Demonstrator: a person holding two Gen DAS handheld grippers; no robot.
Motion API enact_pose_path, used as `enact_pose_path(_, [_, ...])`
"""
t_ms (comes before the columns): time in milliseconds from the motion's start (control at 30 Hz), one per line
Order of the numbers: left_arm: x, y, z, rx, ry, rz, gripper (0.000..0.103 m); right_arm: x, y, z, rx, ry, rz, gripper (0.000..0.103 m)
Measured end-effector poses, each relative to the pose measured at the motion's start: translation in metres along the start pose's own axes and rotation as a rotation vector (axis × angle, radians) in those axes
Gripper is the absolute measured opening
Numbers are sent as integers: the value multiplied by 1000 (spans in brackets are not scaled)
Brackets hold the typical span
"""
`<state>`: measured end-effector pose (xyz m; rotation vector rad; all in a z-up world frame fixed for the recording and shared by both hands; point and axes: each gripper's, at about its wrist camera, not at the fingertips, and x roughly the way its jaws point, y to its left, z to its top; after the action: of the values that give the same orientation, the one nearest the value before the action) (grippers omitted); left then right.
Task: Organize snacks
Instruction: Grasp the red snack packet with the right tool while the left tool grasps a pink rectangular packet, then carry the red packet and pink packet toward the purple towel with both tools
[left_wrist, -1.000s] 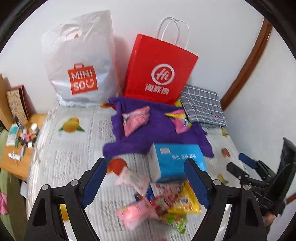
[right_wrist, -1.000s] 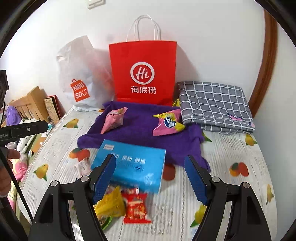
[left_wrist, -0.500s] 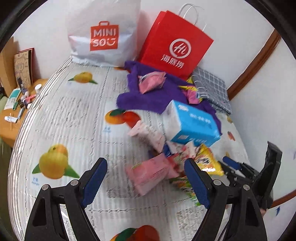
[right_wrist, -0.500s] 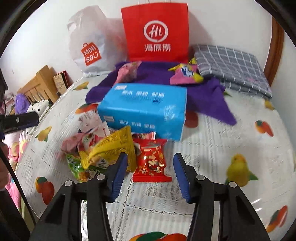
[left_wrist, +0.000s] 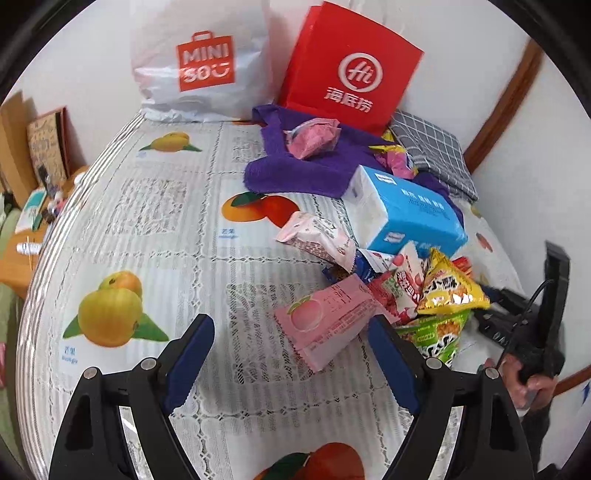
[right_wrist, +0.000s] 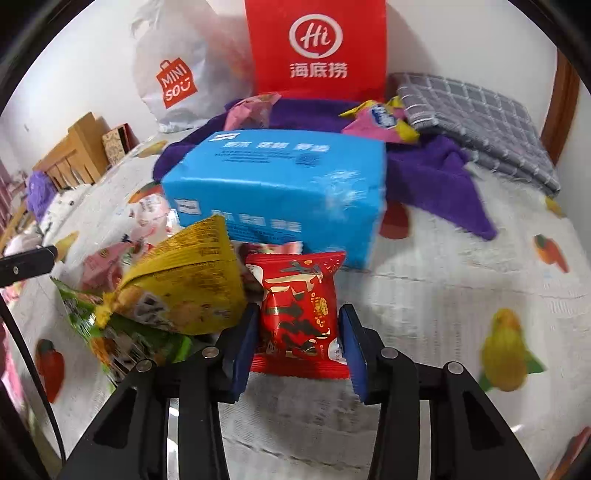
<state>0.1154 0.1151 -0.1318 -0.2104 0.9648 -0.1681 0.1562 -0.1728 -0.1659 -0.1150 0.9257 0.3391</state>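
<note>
A pile of snack packets lies on the fruit-print tablecloth in front of a blue tissue pack. In the right wrist view my right gripper is low over the pile. Its jaws are closing, with a red snack packet between the blue pads, which stand close to its sides without squeezing it. A yellow packet and a green one lie just to its left. My left gripper is open above the cloth, and the near corner of a pink peach packet lies between its fingertips.
A purple towel holds a pink packet and a pink-yellow one. Behind stand a red paper bag and a white Miniso bag, with a folded grey checked cloth at the right. A wooden side table is left.
Both grippers have come down towards the snack pile. The right jaws have narrowed from wide to either side of the red packet. The left jaws keep the same width.
</note>
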Motion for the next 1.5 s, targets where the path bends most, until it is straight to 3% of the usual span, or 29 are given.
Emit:
enact_pose_path(233, [22, -25, -8, 176, 42, 33, 85, -14, -52, -20, 69, -19, -94, 44])
enact_pose_path(367, [34, -25, -5, 200, 41, 57, 85, -17, -71, -22, 157, -33, -17, 44])
enact_pose_path(567, [51, -29, 6, 244, 21, 56, 83, -9, -68, -20, 156, -12, -16, 45])
enact_pose_path(700, [59, -29, 7, 249, 10, 46, 76, -9, -76, -22, 190, -22, 27, 46])
enact_pose_path(767, [55, -29, 8, 247, -5, 31, 48, -10, -79, -22, 204, -26, 42, 45])
enact_pose_path(967, [56, -34, 6, 254, -4, 46, 46, -9, -79, -23, 215, -30, 43, 46])
enact_pose_path(1100, [56, -28, 8, 210, -2, 10, 48, -11, -85, -23, 251, -34, 67, 44])
enact_pose_path(1300, [53, -25, 7, 186, -8, -6, 47, -9, -69, -20, 175, -12, -26, 44])
enact_pose_path(1500, [47, -20, 2, 153, -10, -42, 45, -9, -70, -21, 169, -11, -23, 45])
